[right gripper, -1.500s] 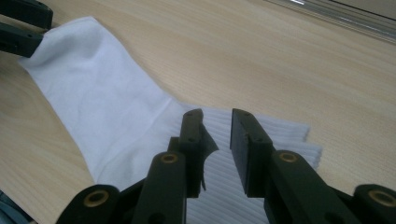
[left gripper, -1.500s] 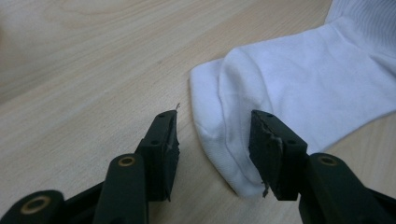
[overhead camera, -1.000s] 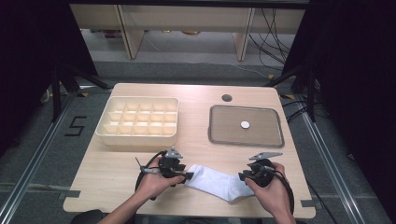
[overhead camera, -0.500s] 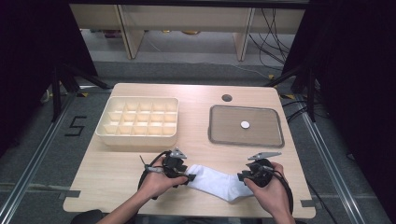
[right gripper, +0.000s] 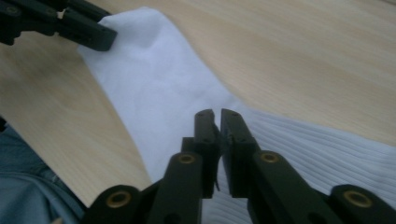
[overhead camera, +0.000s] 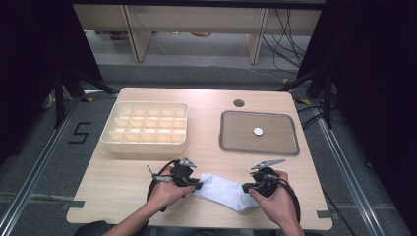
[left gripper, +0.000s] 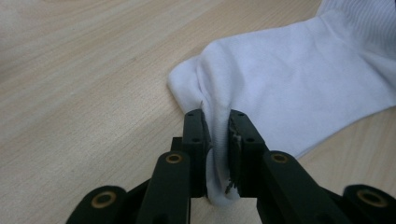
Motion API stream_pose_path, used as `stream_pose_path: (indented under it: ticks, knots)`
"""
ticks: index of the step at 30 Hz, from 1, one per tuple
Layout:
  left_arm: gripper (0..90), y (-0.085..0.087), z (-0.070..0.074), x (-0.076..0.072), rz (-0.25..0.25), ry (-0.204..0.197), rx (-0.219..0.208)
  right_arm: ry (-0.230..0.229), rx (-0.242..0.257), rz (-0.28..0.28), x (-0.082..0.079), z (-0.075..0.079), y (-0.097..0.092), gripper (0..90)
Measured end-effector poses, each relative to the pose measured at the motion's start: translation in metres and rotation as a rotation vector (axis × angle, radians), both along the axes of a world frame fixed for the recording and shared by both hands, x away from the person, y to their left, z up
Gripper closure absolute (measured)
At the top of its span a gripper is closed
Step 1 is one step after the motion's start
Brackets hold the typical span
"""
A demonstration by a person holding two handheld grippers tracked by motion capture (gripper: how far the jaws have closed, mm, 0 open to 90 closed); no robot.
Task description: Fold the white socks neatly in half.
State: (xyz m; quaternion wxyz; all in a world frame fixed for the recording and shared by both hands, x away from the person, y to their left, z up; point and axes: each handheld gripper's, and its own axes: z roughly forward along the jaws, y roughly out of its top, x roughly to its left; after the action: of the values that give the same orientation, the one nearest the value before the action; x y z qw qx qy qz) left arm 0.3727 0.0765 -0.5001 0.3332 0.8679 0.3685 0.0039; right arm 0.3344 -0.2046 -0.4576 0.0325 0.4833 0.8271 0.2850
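A white sock (overhead camera: pixel 221 191) lies flat near the table's front edge, between my two hands. My left gripper (overhead camera: pixel 197 185) sits at the sock's left end. In the left gripper view its jaws have just been closing, and the left gripper (left gripper: pixel 217 116) pinches a raised fold of the sock (left gripper: pixel 299 79). My right gripper (overhead camera: pixel 246 187) is at the sock's right end. In the right gripper view the right gripper (right gripper: pixel 217 114) is shut on the ribbed cuff of the sock (right gripper: pixel 154 84), with the left gripper's black fingers (right gripper: pixel 88 32) at the far end.
A cream compartment box (overhead camera: pixel 147 129) stands at the back left. A grey tray (overhead camera: pixel 285 142) with a small white disc (overhead camera: pixel 258 131) lies at the back right, and a round hole (overhead camera: pixel 239 103) sits behind it. Bare wood (overhead camera: pixel 113 182) lies left of my hands.
The left gripper has edged slightly right onto the sock's end. The right hand and the sock have barely moved.
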Motion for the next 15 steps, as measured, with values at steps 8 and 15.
stream_pose_path:
  ticks: [8, 15]
  knots:
    - [78.5, 0.004, 0.005, -0.003, 0.044, 0.026, -0.109, 0.095, 0.038, 0.044, 0.010, -0.009, 0.028, 90.0]
    - [78.5, 0.007, 0.015, -0.005, 0.042, 0.028, -0.158, 0.133, 0.059, 0.046, 0.017, -0.020, 0.043, 90.0]
